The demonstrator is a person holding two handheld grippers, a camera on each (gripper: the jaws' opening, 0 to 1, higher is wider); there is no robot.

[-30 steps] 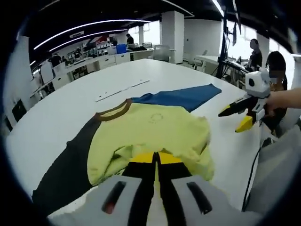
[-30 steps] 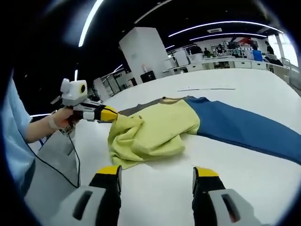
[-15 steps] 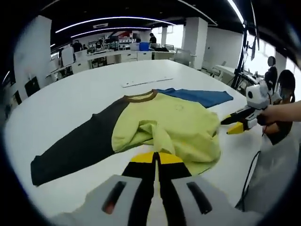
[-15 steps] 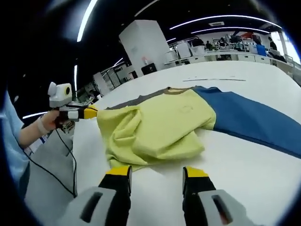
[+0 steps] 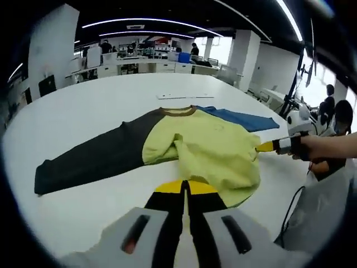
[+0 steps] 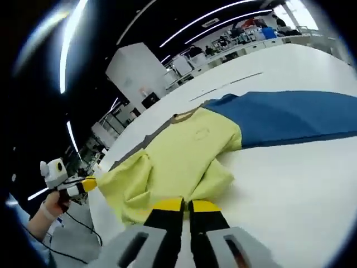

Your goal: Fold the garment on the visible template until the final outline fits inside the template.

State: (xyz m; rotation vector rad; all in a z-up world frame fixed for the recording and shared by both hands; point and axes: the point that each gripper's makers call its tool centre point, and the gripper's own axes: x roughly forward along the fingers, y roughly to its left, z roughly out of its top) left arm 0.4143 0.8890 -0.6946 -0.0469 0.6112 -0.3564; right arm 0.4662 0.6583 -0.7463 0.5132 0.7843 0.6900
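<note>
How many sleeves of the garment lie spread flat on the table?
2: the dark sleeve stretches one way from the yellow body, the blue sleeve the other way.

Garment (image 5: pixel 206 153) with a pale yellow-green body, brown collar trim, one charcoal-black sleeve (image 5: pixel 89 162), one blue sleeve (image 6: pixel 290 117), plain white table (image 5: pixel 83 106), grippers with yellow-tipped black jaws on light grey bodies

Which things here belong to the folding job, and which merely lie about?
Job: garment, yellow body with dark and blue sleeves; left gripper and right gripper, both shut on its hem; white table.

Lying about: white strip beyond the collar; background desks.
</note>
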